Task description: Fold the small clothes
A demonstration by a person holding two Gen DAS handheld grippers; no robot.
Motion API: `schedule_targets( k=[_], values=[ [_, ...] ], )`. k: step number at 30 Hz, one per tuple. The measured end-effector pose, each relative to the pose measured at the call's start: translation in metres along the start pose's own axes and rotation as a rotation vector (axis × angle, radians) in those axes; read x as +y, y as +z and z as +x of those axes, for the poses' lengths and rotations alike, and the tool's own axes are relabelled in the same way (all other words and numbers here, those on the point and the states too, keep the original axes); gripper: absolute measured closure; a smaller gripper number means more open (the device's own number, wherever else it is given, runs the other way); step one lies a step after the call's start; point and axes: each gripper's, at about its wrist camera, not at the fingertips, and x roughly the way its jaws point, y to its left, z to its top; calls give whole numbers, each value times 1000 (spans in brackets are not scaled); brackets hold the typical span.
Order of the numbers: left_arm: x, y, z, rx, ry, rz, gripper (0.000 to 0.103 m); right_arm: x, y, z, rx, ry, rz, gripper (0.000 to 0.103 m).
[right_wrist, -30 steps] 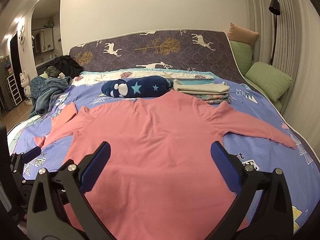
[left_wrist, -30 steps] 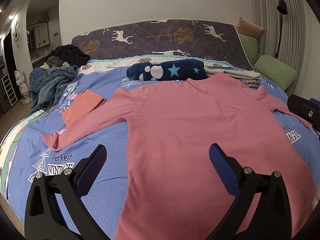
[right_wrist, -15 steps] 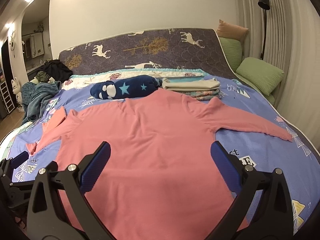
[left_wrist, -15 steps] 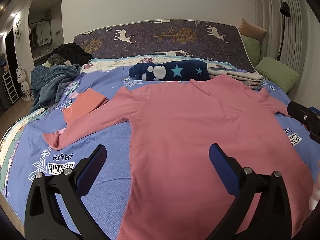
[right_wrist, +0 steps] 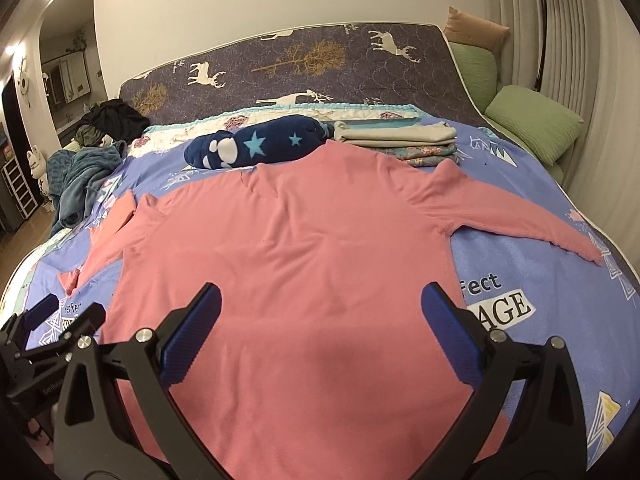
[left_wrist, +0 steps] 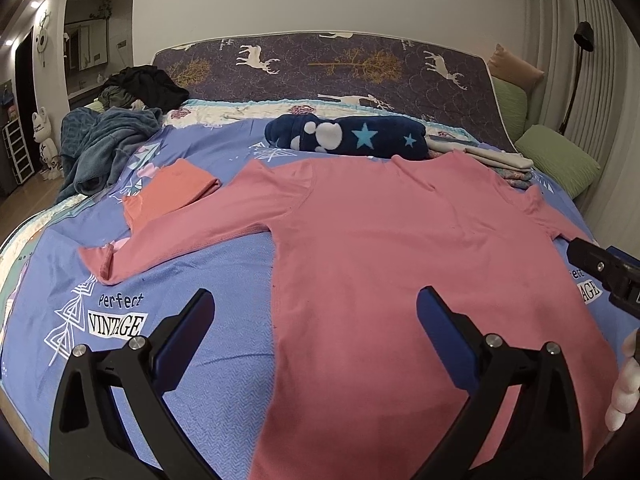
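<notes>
A pink long-sleeved shirt (left_wrist: pixel 400 248) lies flat on the bed with both sleeves spread out; it also fills the right wrist view (right_wrist: pixel 288 264). My left gripper (left_wrist: pixel 314 312) is open and empty above the shirt's left side edge. My right gripper (right_wrist: pixel 320 312) is open and empty above the shirt's lower body. The left sleeve cuff (left_wrist: pixel 100 260) is turned up a little. The right sleeve (right_wrist: pixel 520 220) reaches toward the bed's right edge. Each gripper shows at the edge of the other's view.
A folded orange garment (left_wrist: pixel 168 192) lies by the left sleeve. A navy star blanket roll (left_wrist: pixel 352 136) and a stack of folded clothes (right_wrist: pixel 400 140) sit beyond the collar. A heap of blue and dark clothes (left_wrist: pixel 104 140) lies far left. Green pillows (right_wrist: pixel 532 120) lie right.
Both grippers have drifted slightly, the right one turning a little to the right so the shirt sits further left in its view. Both stay open. The shirt has not moved.
</notes>
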Motion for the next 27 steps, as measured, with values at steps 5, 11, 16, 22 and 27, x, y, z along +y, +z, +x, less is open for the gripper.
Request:
schedule_targets(
  k=[5, 11, 16, 22, 27],
  values=[
    [6, 3, -1, -2, -10, -13, 6, 6, 3, 1, 1, 0, -23, 2],
    [17, 7, 1, -10, 3, -26, 6, 15, 8, 6, 2, 5, -52, 2],
    [32, 9, 6, -8, 28, -43, 6, 22, 12, 12, -3, 0, -80, 2],
    [73, 12, 26, 21, 17, -112, 32, 25, 20, 20, -2, 2, -100, 7],
    [160, 17, 58, 107, 143, -286, 42, 21, 24, 32, 37, 35, -99, 21]
  ],
)
